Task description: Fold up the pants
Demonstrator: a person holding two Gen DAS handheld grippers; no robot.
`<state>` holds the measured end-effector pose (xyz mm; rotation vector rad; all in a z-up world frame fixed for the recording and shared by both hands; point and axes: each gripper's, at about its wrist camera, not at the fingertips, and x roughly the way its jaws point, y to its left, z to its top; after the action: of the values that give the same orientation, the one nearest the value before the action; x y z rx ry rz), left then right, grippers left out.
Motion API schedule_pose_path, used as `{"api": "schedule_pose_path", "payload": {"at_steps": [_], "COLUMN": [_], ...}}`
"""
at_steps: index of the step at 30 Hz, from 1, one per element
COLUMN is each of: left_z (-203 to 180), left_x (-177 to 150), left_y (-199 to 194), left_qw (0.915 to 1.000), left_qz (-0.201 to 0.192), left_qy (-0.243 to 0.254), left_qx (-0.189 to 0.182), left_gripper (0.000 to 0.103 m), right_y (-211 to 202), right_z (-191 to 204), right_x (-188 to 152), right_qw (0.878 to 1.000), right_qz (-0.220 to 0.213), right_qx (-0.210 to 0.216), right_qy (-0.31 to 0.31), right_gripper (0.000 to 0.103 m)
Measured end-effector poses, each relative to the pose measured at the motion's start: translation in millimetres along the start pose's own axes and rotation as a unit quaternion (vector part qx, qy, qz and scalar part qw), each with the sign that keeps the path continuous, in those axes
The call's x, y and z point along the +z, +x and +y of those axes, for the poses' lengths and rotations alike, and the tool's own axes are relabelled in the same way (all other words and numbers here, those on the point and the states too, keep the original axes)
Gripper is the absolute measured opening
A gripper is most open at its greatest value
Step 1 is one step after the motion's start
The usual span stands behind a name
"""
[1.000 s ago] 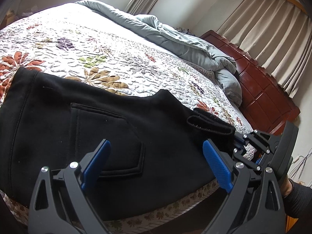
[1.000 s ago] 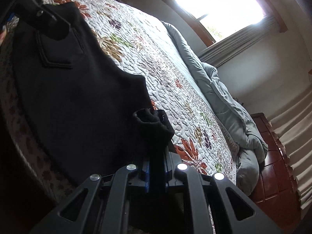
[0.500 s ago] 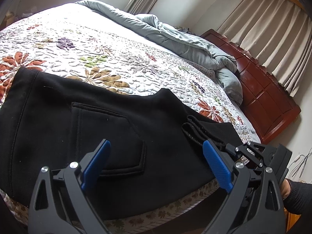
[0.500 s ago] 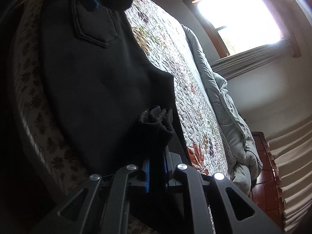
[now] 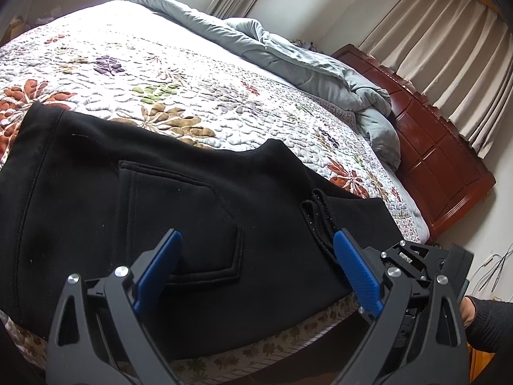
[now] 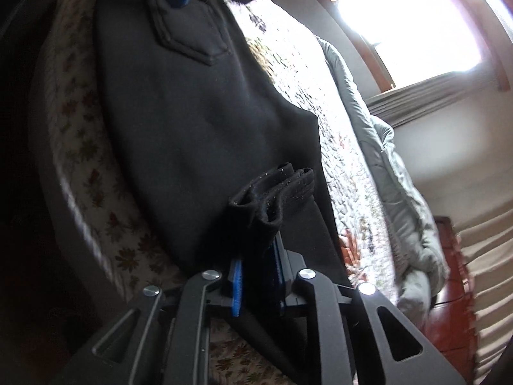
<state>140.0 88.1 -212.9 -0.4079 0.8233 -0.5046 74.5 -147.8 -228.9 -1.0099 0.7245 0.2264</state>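
Black pants (image 5: 166,199) lie flat at the near edge of the bed, back pocket (image 5: 179,215) up. My left gripper (image 5: 256,256) is open and empty, hovering above the pocket. My right gripper (image 6: 259,276) is shut on a bunched black hem of the pants (image 6: 272,192), held at the bed's edge. That gripper also shows in the left wrist view (image 5: 426,266) at the right, with the hem folds (image 5: 317,215) in front of it. The pants also fill the right wrist view (image 6: 198,122).
The bed has a floral quilt (image 5: 160,73). A grey duvet (image 5: 304,70) is heaped along its far side. A dark red wooden footboard (image 5: 439,157) stands at the right, with beige curtains (image 5: 449,41) behind. A bright window (image 6: 413,22) is beyond.
My right gripper has drawn the gripped hem down and toward the bed's near edge, tilting as it went. The left gripper has stayed open over the pocket.
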Motion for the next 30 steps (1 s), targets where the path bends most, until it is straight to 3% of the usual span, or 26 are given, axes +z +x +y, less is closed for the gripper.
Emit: {"api": "schedule_pose_path", "payload": {"at_steps": [3, 5, 10, 12, 14, 15, 17, 25, 28, 30], "left_z": [0.9, 0.5, -2.3, -3.0, -2.6, -1.6, -0.5, 1.2, -1.7, 0.9], "left_x": [-0.9, -1.4, -3.1, -3.3, -3.4, -3.6, -3.7, -3.4, -5.3, -8.8], "left_y": [0.1, -0.1, -1.3, -2.0, -1.6, -1.0, -0.7, -4.8, -19.3, -34.7], "left_qw": [1.0000, 1.0000, 1.0000, 1.0000, 1.0000, 1.0000, 1.0000, 0.9999, 0.9983, 0.9979], "left_qz": [0.002, 0.003, 0.004, 0.003, 0.004, 0.006, 0.009, 0.015, 0.026, 0.024], "left_qy": [-0.002, -0.001, 0.004, 0.005, 0.006, 0.005, 0.003, 0.003, -0.007, -0.039], "left_qx": [0.001, 0.002, 0.003, 0.002, 0.001, 0.001, 0.002, 0.007, 0.052, 0.047], "left_gripper": [0.095, 0.095, 0.095, 0.095, 0.095, 0.095, 0.095, 0.095, 0.095, 0.095], "right_y": [-14.1, -24.0, -16.5, -5.8, 4.1, 9.6, 15.4, 20.1, 15.8, 11.9], "right_z": [-9.7, -25.8, -70.8, -77.1, -76.5, -77.4, -79.6, -68.9, -70.1, -76.2], "right_x": [0.3, 0.2, -7.1, -9.0, -10.1, -11.7, -14.2, -10.2, -3.9, 0.5], "right_qw": [0.998, 0.989, 0.950, 0.941, 0.938, 0.933, 0.923, 0.934, 0.942, 0.939], "right_qz": [-0.013, -0.018, -0.003, 0.010, 0.023, 0.030, 0.034, 0.047, 0.056, 0.062], "right_qx": [0.059, 0.118, 0.201, 0.214, 0.217, 0.224, 0.242, 0.234, 0.228, 0.238], "right_qy": [0.033, 0.084, 0.238, 0.261, 0.271, 0.281, 0.298, 0.266, 0.242, 0.240], "right_gripper": [0.030, 0.034, 0.034, 0.034, 0.032, 0.019, 0.014, 0.016, 0.018, 0.021]}}
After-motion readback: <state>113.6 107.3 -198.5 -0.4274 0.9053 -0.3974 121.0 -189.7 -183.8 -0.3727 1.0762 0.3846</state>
